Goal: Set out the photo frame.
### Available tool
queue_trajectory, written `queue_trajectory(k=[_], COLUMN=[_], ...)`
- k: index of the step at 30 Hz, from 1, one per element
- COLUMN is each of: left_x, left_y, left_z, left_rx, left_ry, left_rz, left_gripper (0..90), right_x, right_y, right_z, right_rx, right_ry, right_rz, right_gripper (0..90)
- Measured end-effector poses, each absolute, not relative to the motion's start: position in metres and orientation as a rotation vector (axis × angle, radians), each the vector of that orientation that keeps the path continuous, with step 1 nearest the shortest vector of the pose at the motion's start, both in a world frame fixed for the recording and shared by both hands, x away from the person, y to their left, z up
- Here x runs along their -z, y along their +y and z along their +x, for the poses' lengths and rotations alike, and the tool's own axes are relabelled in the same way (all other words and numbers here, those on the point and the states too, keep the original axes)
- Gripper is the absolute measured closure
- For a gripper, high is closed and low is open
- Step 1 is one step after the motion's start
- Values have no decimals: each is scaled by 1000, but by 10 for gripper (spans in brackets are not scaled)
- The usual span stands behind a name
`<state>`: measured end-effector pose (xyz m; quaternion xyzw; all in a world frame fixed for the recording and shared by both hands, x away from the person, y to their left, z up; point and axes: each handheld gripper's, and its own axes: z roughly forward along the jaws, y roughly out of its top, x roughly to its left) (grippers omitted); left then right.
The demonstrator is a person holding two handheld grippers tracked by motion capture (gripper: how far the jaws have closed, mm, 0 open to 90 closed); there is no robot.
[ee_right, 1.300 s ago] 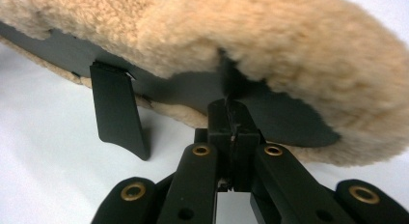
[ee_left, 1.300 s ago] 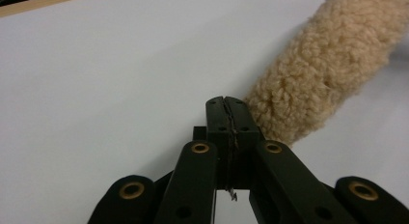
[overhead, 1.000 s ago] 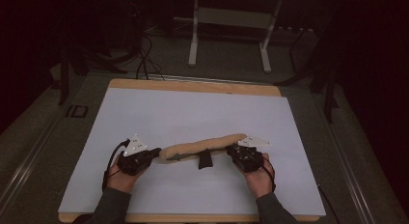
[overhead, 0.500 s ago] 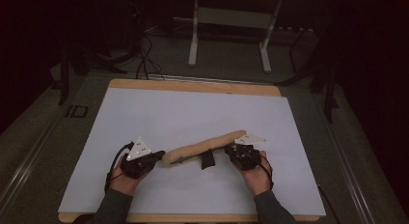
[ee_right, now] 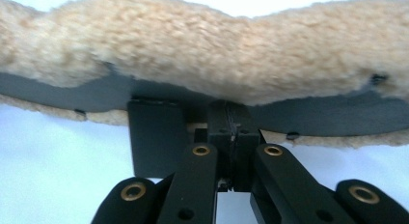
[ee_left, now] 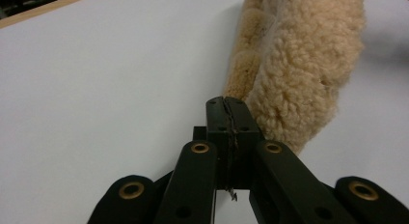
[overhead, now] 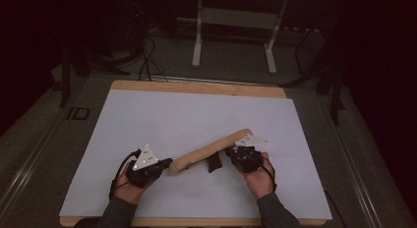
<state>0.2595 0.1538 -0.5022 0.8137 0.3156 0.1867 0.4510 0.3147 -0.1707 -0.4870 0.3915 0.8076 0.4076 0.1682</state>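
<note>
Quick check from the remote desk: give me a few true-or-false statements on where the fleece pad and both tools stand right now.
1. The fleece pad lies on the white table cover. True.
2. The left tool has its jaws wide open. False: they are pressed together, beside the pad's end.
3. The right tool sits at the pad's dark edge with its jaws shut. True.
4. The pad is blue and smooth. False: it is tan and woolly, with a dark underside.
5. A black strap shows under the pad's middle. True.
6. The pad lies at the far edge of the table. False: it lies near the person, between the two hands.
</note>
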Motion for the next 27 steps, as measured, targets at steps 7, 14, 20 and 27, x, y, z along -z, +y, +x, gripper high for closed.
queue_trajectory(k=[7,14,20,27], left_x=[502,503,503,503], left_y=[151,147,142,136], left_z=[258,256,253,252], left_rx=[-465,-463,-457,-445], left_ry=[768,752,726,700], left_rz=[2016,2021,2030,2037], left_gripper=[900,900,900,900], right_x=[485,487,486,486], right_y=[-160,-154,-153,-152], right_z=[310,310,313,315], right_rx=[-1157,-1138,-1126,-1122], right_ry=[2329,2343,2339,2332], right_rz=[1082,1074,1089,1105], right_gripper=[900,900,900,900])
